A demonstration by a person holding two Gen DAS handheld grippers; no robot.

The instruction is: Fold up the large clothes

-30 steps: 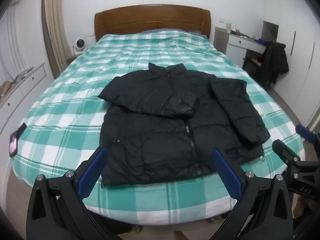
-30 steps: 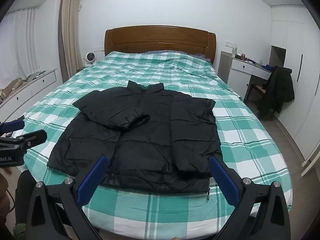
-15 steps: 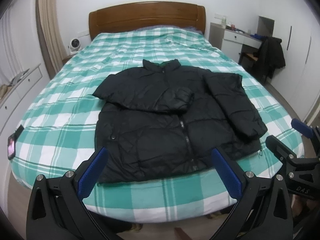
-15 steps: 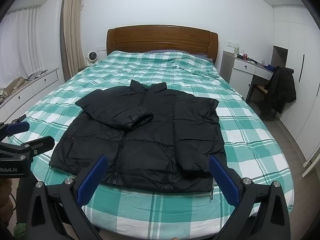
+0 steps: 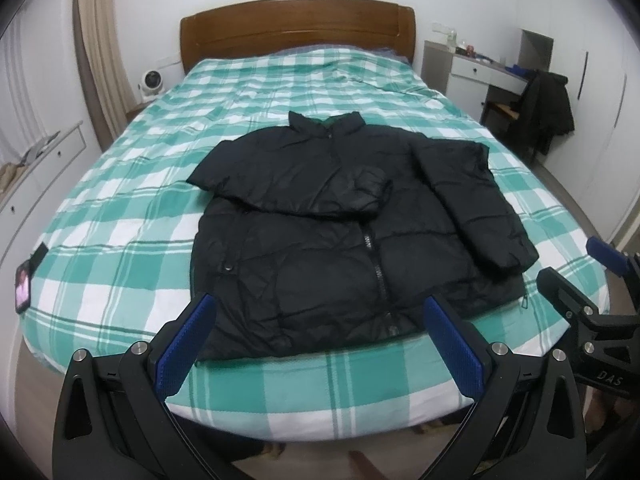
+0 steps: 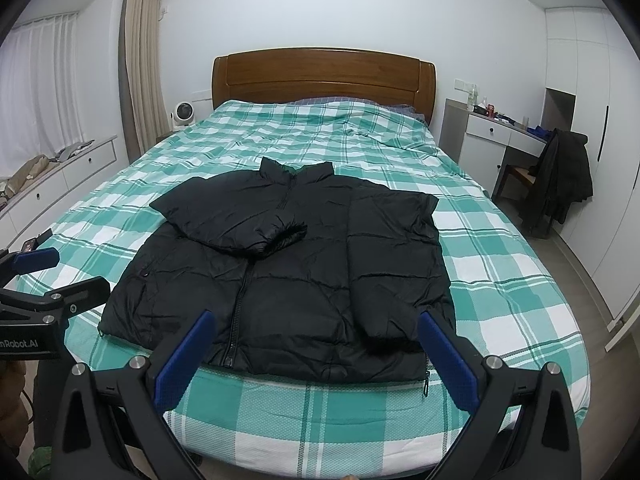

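A black puffer jacket [image 5: 344,232] [image 6: 288,276] lies face up on the bed, collar toward the headboard, hem near the foot edge. One sleeve is folded across the chest; the other lies straight down the jacket's right side. My left gripper [image 5: 318,338] hangs open over the foot of the bed, just short of the hem, holding nothing. My right gripper [image 6: 316,354] is open too, near the hem's right part, also empty. Each gripper shows at the edge of the other's view.
The bed [image 6: 500,280] has a green and white checked cover and a wooden headboard [image 6: 320,76]. A phone [image 5: 23,286] lies at the bed's left edge. A desk and a chair with a dark coat [image 6: 560,188] stand right; low drawers [image 6: 60,176] run along the left wall.
Both grippers have drawn back slightly from the bed and tilted up; the jacket sits a little further off in both views. The jacket itself has not moved.
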